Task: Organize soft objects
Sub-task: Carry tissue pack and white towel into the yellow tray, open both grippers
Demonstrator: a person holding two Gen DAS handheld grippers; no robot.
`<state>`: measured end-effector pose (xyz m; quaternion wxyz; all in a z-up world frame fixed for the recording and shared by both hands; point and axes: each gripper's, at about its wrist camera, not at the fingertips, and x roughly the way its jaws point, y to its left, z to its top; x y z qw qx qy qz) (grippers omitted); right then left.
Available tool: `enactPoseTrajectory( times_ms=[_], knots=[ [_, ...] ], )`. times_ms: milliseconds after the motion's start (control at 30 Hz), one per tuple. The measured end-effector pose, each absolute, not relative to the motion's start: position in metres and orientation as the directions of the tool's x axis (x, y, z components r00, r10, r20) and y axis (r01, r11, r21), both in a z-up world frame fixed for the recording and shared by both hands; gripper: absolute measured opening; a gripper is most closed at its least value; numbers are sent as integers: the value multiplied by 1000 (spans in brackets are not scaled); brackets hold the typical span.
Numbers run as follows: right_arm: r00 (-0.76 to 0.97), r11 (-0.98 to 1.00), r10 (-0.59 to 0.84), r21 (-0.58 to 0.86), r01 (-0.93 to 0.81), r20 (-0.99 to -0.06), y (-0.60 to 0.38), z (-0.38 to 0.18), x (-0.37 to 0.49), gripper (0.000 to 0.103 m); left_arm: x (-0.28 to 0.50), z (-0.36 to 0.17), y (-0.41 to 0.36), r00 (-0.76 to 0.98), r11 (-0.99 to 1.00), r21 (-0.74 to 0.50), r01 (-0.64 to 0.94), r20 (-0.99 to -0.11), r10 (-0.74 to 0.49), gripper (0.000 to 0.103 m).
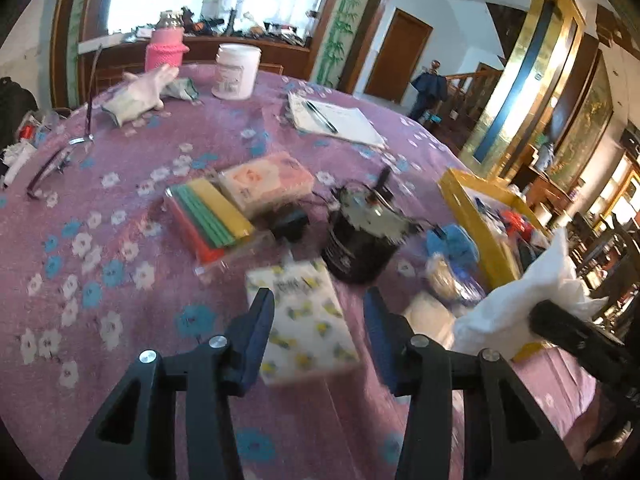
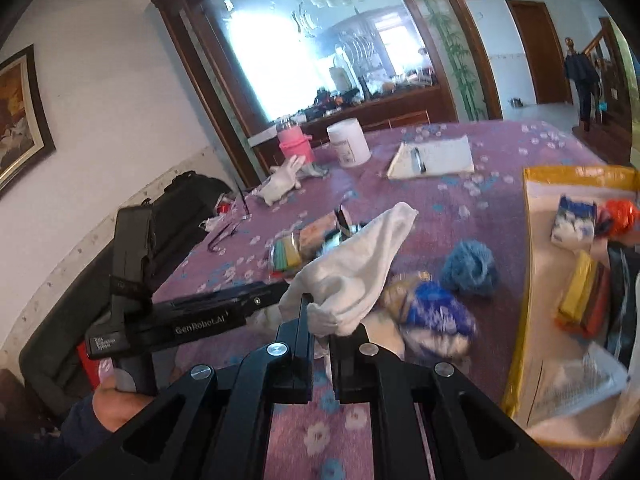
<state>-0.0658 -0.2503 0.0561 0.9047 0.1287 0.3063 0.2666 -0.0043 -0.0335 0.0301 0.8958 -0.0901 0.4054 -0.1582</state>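
Observation:
My right gripper is shut on a white cloth and holds it above the purple tablecloth; the cloth also shows in the left wrist view. My left gripper is open and empty, its fingers either side of a white tissue pack lying on the table. A blue fluffy ball and a blue-and-white bundle lie beside a yellow tray on the right, which holds several small packs.
A pack of coloured sponges, a pink tissue pack and a black tin sit mid-table. Farther back are a white glove, a white jar, a pink bottle, a notepad with pen and glasses.

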Motion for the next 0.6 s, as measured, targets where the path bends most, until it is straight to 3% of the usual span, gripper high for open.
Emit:
enactPoseTrajectory(
  times_ms=[67, 133, 200, 400, 500, 600],
  knots=[
    [665, 819, 569, 406, -406, -483, -253, 54, -72, 7, -6, 27, -34, 591, 938, -282, 202, -729, -346, 49],
    [665, 810, 580, 418, -412, -470, -254, 54, -76, 7, -7, 26, -30, 599, 945, -286, 157, -733, -322, 79],
    [666, 807, 584, 422, -413, -465, -254, 54, -77, 7, -4, 26, -29, 612, 953, -272, 133, -733, -295, 89],
    [668, 798, 595, 433, -420, -447, -259, 54, -82, 7, 20, 9, -45, 551, 967, -223, 127, -794, -255, 86],
    [671, 797, 595, 436, -418, -444, -263, 55, -85, 7, 20, 4, -50, 573, 980, -152, 125, -796, -197, 52],
    [677, 797, 593, 440, -415, -436, -267, 56, -86, 7, 15, 9, -47, 590, 979, -163, 123, -781, -204, 51]
  ],
)
